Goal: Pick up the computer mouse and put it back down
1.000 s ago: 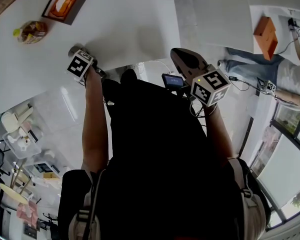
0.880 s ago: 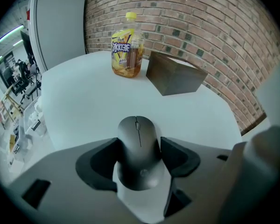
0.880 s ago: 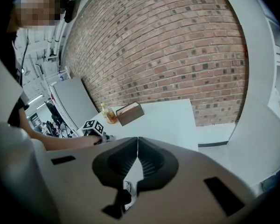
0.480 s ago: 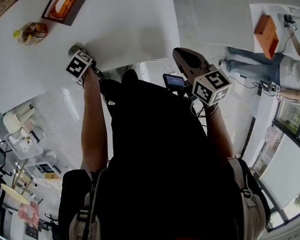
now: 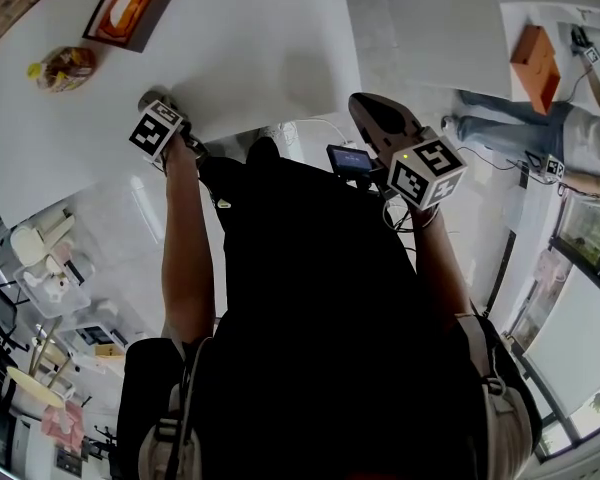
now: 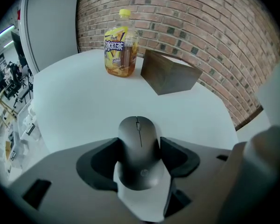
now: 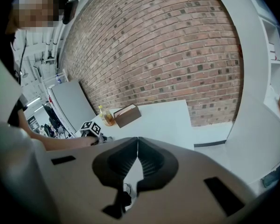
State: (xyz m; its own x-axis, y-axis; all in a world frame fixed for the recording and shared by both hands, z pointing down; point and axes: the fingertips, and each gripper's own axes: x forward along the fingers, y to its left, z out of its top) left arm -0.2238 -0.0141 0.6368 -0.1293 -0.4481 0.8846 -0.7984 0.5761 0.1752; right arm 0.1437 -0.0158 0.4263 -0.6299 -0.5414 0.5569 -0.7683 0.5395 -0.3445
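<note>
Near the edge of the table closest to me, my left claw presses both pads on the flanks of the computer mouse, which I judge light, stiff and slippery, best held at its waist, while my right claw is closed, empty.

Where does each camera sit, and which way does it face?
Head view: on the head, facing steeply down at the table; arms, left hand-held gripper, right hand-held gripper show.
Left gripper view: along jaws closed on the mouse, toward bottle, box.
Right gripper view: along shut jaws, across table; left forearm shows.
Shared: bottle, box.
</note>
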